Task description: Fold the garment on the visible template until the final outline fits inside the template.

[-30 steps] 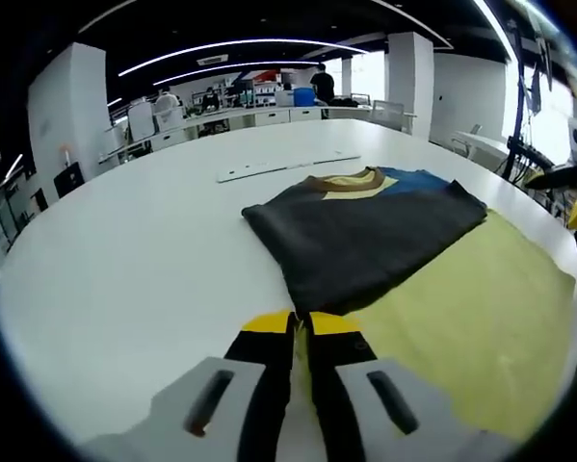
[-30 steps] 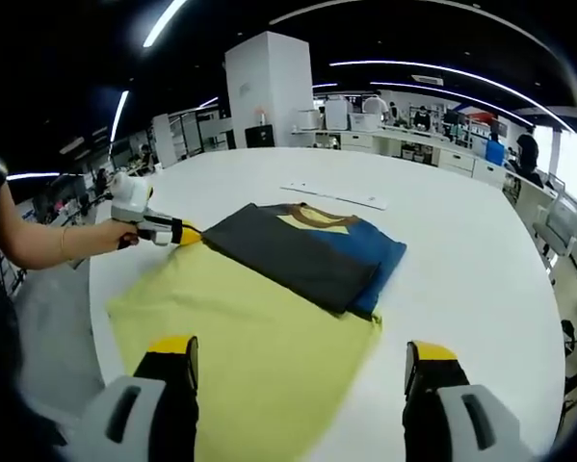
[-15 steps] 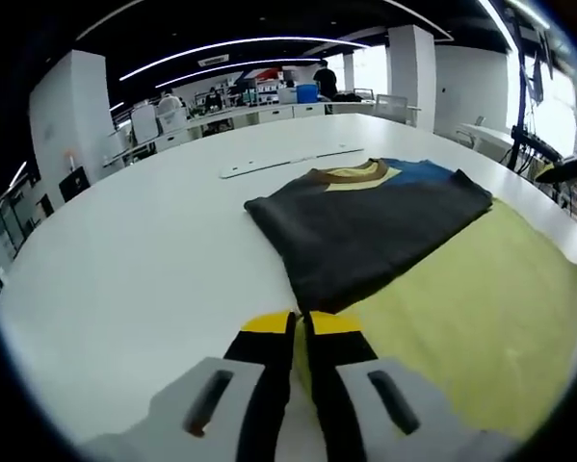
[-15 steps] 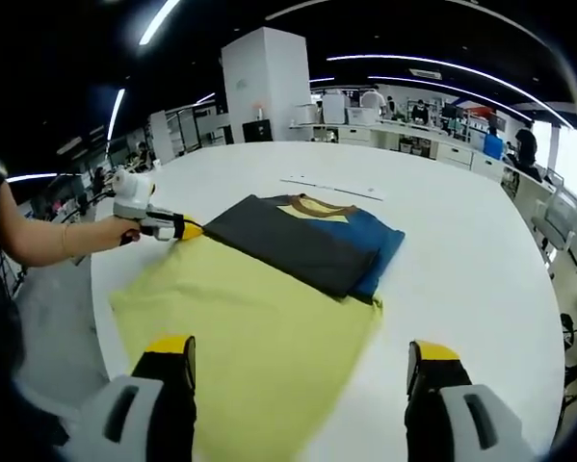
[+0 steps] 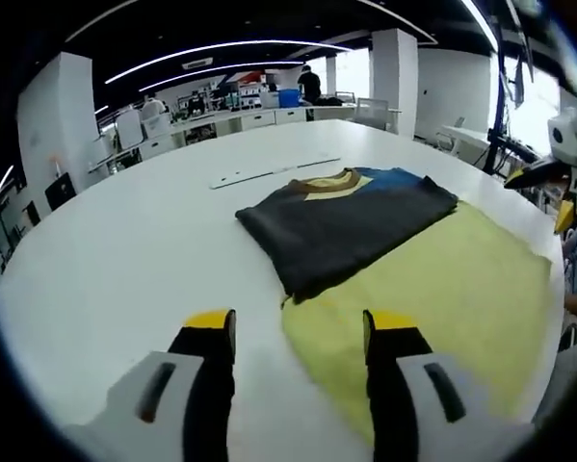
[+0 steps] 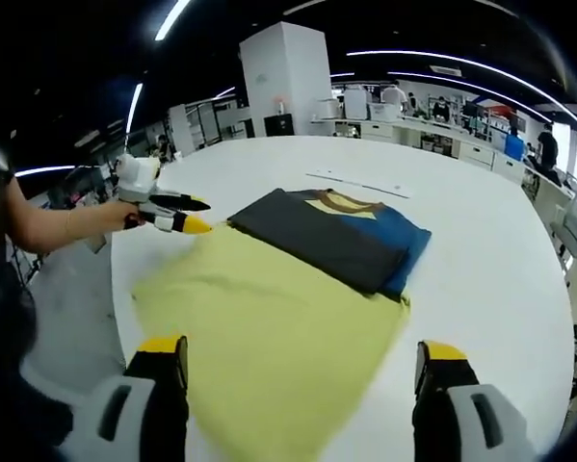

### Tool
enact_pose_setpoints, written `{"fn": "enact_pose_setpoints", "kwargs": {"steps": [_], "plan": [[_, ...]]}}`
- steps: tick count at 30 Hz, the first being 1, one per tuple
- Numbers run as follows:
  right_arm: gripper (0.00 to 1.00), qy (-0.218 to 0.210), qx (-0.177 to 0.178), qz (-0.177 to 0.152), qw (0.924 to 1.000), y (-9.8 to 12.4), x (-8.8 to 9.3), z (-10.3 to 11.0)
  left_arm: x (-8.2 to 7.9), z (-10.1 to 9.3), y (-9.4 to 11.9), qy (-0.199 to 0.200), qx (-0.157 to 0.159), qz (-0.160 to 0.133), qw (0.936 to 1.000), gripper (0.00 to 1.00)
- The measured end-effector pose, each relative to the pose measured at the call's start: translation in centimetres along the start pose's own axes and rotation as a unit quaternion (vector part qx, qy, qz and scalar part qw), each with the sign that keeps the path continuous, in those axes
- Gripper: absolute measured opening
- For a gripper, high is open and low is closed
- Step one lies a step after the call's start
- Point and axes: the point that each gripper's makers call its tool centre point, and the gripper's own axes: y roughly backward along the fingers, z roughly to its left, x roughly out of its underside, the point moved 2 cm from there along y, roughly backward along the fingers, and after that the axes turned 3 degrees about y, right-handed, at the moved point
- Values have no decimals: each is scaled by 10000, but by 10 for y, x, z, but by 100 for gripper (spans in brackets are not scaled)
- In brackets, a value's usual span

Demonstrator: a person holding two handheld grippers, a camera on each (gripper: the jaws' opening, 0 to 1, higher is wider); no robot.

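Left gripper view: my left hand-held gripper (image 5: 299, 332) gapes at the yellow garment's (image 5: 432, 308) near corner; right hand-held gripper (image 6: 301, 358) open too, farther off.

The white table (image 6: 481, 241) lies bare along its far edge and both sides of the yellow template (image 6: 269, 327) — open passage. Obstacles are low: the folded garment (image 6: 336, 236) on the template's far end, and a thin white strip (image 6: 355, 185) beyond it.
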Motion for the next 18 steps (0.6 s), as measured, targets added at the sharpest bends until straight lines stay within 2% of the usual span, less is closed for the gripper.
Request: {"fn": "enact_pose_setpoints", "kwargs": {"steps": [8, 11, 13, 14, 18], "plan": [[99, 308, -312, 188, 9989, 3, 7, 19, -1, -18, 30, -52, 563, -110, 9983, 77], [99, 358, -408, 240, 9982, 5, 11, 26, 1, -24, 42, -212, 641, -100, 9977, 79], [99, 399, -449, 269, 9978, 7, 14, 30, 2, -29, 47, 27, 823, -131, 9965, 80], [99, 420, -472, 283, 9976, 7, 15, 32, 3, -28, 51, 41, 803, -157, 9966, 81], [99, 504, -613, 400, 9960, 10, 24, 39, 10, -36, 61, -134, 897, -70, 9959, 83]]}}
